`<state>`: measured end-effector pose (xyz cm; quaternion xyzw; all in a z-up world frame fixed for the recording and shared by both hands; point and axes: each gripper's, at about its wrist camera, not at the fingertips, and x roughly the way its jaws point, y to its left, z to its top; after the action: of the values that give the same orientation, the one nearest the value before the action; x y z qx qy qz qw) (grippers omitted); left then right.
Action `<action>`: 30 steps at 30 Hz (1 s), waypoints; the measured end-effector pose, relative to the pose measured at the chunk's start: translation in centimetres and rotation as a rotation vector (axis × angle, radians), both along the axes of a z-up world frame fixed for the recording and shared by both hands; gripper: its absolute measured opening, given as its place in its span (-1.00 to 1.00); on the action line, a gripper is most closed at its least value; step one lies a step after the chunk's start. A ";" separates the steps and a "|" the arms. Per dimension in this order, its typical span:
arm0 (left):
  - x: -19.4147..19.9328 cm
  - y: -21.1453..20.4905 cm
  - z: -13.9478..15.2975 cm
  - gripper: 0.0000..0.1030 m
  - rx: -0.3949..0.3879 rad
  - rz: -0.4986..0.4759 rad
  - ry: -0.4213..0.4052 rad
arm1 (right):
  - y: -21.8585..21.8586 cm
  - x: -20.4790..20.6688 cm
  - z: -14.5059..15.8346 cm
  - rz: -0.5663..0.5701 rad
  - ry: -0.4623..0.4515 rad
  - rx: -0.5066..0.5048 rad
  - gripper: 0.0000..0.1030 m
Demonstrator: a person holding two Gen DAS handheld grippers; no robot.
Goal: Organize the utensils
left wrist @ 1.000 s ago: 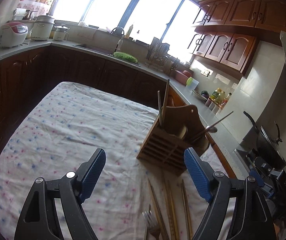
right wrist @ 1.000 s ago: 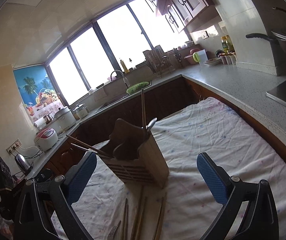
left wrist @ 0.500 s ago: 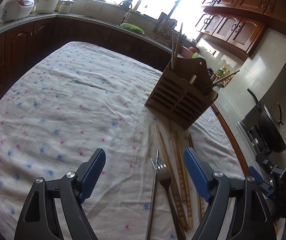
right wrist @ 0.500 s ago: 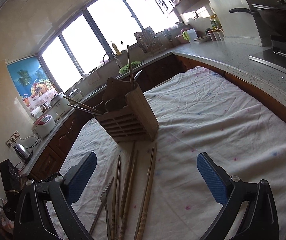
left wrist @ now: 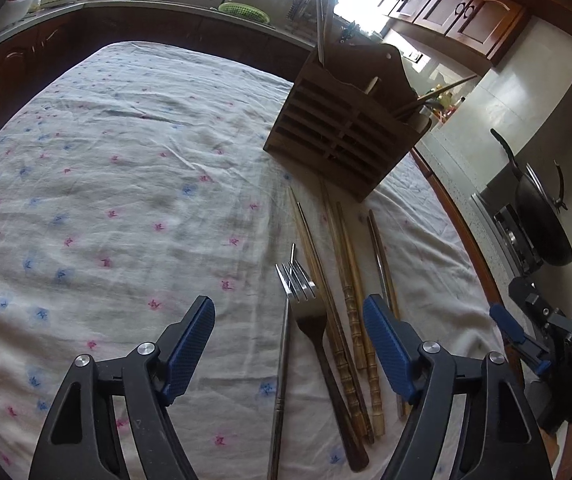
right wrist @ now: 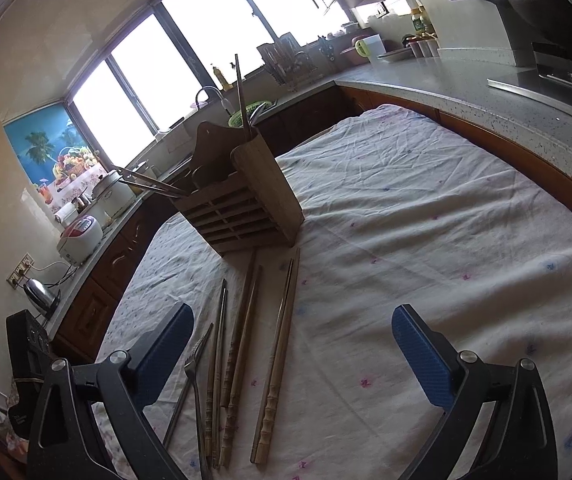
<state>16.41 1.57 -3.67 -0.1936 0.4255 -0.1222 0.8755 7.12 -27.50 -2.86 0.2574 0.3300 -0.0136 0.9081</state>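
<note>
Change: both views tilt down since a second ago; the loose utensils, then barely in frame, now lie full in view, so both grippers have come down toward them.
Left gripper (left wrist: 286,340): jaws wide open, empty, straddling the fork and the steel chopstick from above; not touching either, as far as I can tell.
Steel chopstick (left wrist: 282,364): leftmost piece, flat on the cloth-covered surface (left wrist: 126,200).
Fork (left wrist: 306,312): just beside it, tines toward the holder, dark handle toward the camera.
Bamboo chopsticks (left wrist: 350,300): several, laid roughly parallel right of the fork, tips near the holder's foot.
Wooden holder (left wrist: 346,136): upright beyond the row, a few chopsticks already standing in its compartments.
Right gripper (right wrist: 290,352): jaws wide open, empty, over the pale bamboo pair (right wrist: 278,356); the left one's pad hangs by the fork side of the row.
Meaning: sorting is partly done; a pick-up looks imminent, likely the fork or steel chopstick on the left.
</note>
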 end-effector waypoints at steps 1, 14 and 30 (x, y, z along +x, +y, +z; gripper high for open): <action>0.4 -0.3 -0.2 0.35 0.007 -0.009 0.013 | 0.0 0.1 0.0 0.003 0.002 -0.001 0.93; 4.5 -3.7 -2.1 -0.16 0.103 -0.064 0.095 | 0.5 4.6 -2.3 0.085 0.119 -0.014 -0.07; 3.0 0.3 -0.7 -0.52 0.127 -0.046 0.048 | 0.6 5.4 -3.1 0.096 0.145 -0.009 -0.14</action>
<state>19.46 1.92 -4.40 -0.1305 0.4574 -0.1103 0.8727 12.49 -26.93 -6.00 0.2358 0.4069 0.0098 0.8825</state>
